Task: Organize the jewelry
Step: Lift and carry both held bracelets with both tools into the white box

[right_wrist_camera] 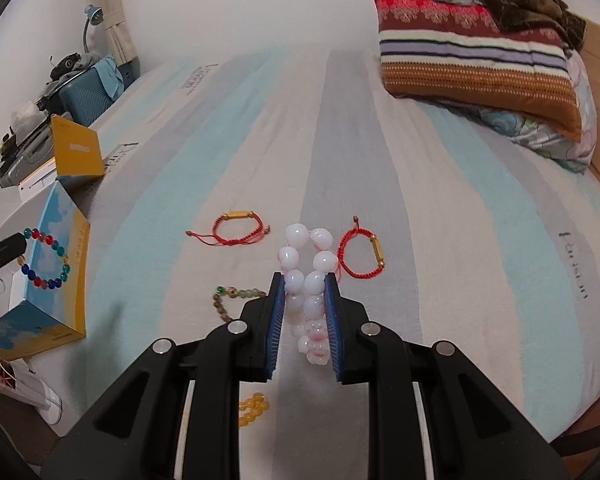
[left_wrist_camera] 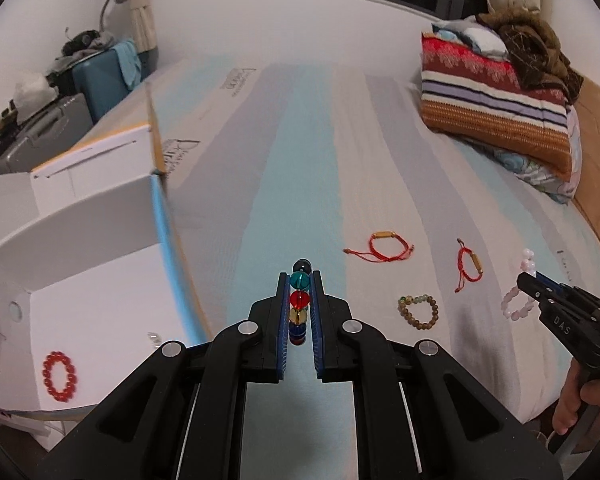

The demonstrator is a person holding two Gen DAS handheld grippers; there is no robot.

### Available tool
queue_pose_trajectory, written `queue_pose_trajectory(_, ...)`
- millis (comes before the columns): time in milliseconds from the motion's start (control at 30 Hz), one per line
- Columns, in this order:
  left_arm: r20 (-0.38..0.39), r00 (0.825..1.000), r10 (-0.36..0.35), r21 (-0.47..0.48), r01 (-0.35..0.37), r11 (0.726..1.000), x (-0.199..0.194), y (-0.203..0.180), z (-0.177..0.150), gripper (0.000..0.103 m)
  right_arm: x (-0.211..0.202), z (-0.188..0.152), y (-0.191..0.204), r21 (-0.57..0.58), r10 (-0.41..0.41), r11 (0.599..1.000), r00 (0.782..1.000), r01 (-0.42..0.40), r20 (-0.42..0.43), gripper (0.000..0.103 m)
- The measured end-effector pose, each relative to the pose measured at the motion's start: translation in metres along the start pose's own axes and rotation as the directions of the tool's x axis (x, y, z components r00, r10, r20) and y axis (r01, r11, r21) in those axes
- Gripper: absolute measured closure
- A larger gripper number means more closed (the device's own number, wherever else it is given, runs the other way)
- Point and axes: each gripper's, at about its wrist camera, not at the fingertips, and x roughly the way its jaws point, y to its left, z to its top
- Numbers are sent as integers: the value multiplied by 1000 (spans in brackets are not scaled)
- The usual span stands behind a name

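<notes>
My left gripper (left_wrist_camera: 300, 278) is shut on a multicoloured bead bracelet (left_wrist_camera: 299, 300), held above the striped bed beside the open white box (left_wrist_camera: 100, 280). That bracelet (right_wrist_camera: 46, 258) also hangs at the far left of the right wrist view. A red bead bracelet (left_wrist_camera: 59, 376) lies inside the box. My right gripper (right_wrist_camera: 304, 280) is shut on a pale pink bead bracelet (right_wrist_camera: 306, 276), lifted off the bed. On the sheet lie two red cord bracelets (right_wrist_camera: 238, 226) (right_wrist_camera: 360, 254), a brown bead bracelet (left_wrist_camera: 418, 312) and a yellow bead bracelet (right_wrist_camera: 252, 410).
Folded striped blankets and pillows (left_wrist_camera: 496, 104) are piled at the bed's far right. A blue suitcase (left_wrist_camera: 104, 80), a lamp and clutter stand beyond the box at the left. A yellow box flap (right_wrist_camera: 78, 148) stands upright. A wooden bed frame (left_wrist_camera: 596, 128) borders the right side.
</notes>
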Motion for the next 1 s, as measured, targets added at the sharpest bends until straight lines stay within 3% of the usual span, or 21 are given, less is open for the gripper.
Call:
queue_pose_trajectory(433, 36, 998, 50, -48, -48, 998, -46, 60, 1, 94, -29, 16, 57, -15, 93, 996, 996, -93, 2, 84)
queue_pose_trajectory(667, 34, 994, 102, -90, -99, 991, -59, 104, -7, 94, -38, 27, 113, -67, 154, 986, 988, -152, 26, 84)
queue_pose_trajectory(1000, 18, 985, 172, -155, -167, 974, -70, 175, -24, 94, -47, 36, 209, -168, 275, 949, 961, -266, 36, 84)
